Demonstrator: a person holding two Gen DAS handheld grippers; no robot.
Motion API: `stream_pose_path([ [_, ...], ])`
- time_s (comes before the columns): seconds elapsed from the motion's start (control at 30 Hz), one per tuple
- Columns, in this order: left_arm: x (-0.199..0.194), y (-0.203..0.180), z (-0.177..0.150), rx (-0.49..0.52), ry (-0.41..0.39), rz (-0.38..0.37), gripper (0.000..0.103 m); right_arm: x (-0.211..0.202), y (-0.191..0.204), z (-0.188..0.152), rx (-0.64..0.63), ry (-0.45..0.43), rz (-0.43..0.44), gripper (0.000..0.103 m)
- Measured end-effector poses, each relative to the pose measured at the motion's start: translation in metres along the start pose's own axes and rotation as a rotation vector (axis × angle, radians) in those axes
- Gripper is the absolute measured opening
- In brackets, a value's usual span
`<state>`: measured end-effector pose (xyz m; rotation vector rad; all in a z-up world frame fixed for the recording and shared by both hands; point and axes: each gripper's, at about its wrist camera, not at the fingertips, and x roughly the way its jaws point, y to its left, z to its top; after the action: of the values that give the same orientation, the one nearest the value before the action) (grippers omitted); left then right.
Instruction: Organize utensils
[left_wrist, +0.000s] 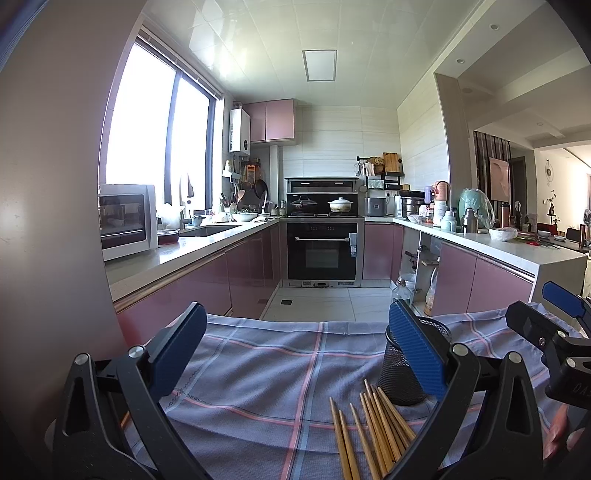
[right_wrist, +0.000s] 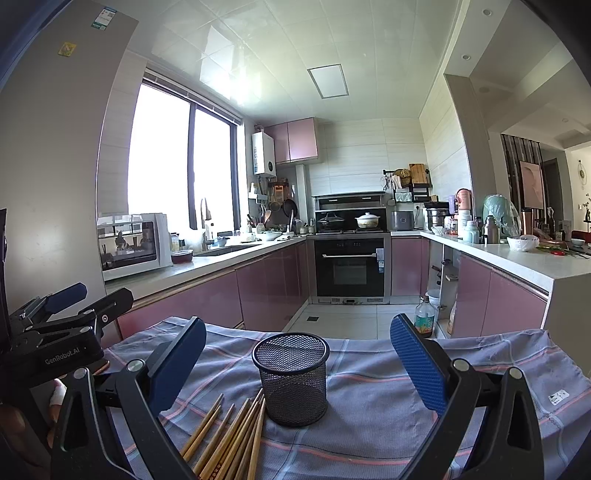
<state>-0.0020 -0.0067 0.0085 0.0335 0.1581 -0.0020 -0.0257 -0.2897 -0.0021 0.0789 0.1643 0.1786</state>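
Several wooden chopsticks (left_wrist: 373, 428) lie in a loose bundle on a blue-grey checked cloth (left_wrist: 266, 373). Just behind them stands a black mesh cup (left_wrist: 400, 373), upright and empty as far as I can see. My left gripper (left_wrist: 297, 350) is open above the cloth, its right finger partly covering the cup. In the right wrist view the mesh cup (right_wrist: 291, 376) sits between the open fingers of my right gripper (right_wrist: 297, 354), apart from both. The chopsticks (right_wrist: 232, 435) lie at its lower left. Each gripper shows at the edge of the other's view.
The cloth-covered table ends at its far edge (right_wrist: 332, 334) above a tiled floor. Beyond are pink kitchen cabinets, an oven (right_wrist: 349, 266), a microwave (right_wrist: 129, 245) on the left counter and a bottle (right_wrist: 424, 317) on the floor. A hand (right_wrist: 55, 398) holds the left gripper.
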Motion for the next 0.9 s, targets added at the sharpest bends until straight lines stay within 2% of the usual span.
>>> stream_pose_path([
  [0.9, 0.0021, -0.0034, -0.0009, 0.001, 0.003, -0.003, 0.097, -0.0023, -0.0007, 0.002, -0.001, -0.001, 0.004, 0.097],
])
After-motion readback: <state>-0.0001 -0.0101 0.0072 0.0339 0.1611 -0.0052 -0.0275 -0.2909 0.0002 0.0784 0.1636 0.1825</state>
